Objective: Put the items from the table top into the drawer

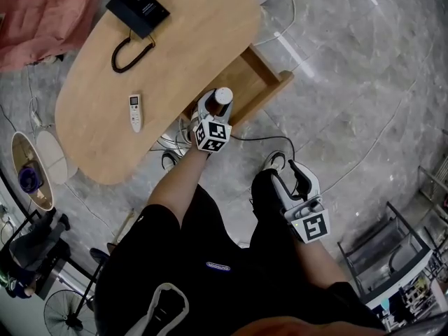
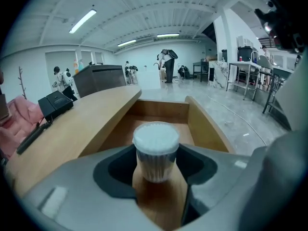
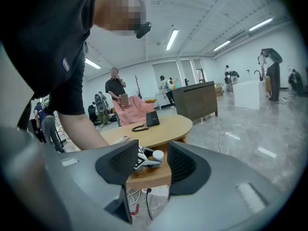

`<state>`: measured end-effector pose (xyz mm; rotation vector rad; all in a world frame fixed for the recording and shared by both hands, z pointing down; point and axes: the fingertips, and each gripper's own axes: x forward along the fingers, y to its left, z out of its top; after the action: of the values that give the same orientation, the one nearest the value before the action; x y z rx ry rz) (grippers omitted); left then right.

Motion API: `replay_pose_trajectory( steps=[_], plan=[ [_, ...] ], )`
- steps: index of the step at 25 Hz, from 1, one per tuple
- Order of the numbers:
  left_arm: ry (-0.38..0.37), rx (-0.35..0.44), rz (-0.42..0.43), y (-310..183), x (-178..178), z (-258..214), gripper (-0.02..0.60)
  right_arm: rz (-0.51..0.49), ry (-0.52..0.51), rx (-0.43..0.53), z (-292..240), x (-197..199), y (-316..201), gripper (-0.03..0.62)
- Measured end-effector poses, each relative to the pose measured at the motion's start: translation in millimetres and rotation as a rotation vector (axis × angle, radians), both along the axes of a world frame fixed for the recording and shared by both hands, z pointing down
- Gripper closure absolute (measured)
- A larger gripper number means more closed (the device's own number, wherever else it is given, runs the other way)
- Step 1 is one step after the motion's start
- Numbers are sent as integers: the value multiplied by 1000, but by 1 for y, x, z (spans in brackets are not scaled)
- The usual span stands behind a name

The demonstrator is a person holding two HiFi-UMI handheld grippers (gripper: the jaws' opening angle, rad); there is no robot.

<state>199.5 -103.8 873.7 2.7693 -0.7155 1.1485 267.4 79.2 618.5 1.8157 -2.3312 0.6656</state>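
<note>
My left gripper [image 1: 214, 110] is shut on a clear jar of cotton swabs with a white lid [image 1: 222, 96]. It holds the jar upright over the open wooden drawer [image 1: 273, 89] at the table's right side. In the left gripper view the jar [image 2: 155, 150] stands between the jaws, with the drawer's bare bottom [image 2: 159, 121] behind it. A white remote [image 1: 135, 112], a black box [image 1: 137, 7] and a black coiled cable [image 1: 128, 53] lie on the oval table [image 1: 189, 33]. My right gripper [image 1: 298, 176] hangs open beside the person's leg, with nothing between its jaws [image 3: 150, 160].
A pink cloth [image 1: 38, 19] lies at the table's far left. Cables and a power strip [image 1: 175, 142] lie on the floor under the table edge. A wire rack [image 1: 388, 254] stands at the right, and a fan [image 1: 66, 313] at the lower left.
</note>
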Motion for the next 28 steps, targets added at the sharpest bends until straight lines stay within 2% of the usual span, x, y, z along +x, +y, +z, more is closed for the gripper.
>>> replay_pose_trajectory(
  steps=[2,6,11,21,23,28],
  plan=[
    [4,-5,5,-2,5,4,321,6,0,-7,3,3,3,395],
    [-71,-11,6,-5,6,20,321,19,0,-19,9,8,6,398],
    [-126,-36,-19,-1,2,26,321,32,-14,-2,4,7,4,399],
    [-289,-149,-41,4,-10,39,301,73,-23,10,-8,11,1,396],
    [-303,-159,-22,10,-12,38,271,77,-22,7,-9,11,3,393],
    [-298,-159,-15,14,-16,29,258,89,-22,6,-13,9,-2,391]
  ],
)
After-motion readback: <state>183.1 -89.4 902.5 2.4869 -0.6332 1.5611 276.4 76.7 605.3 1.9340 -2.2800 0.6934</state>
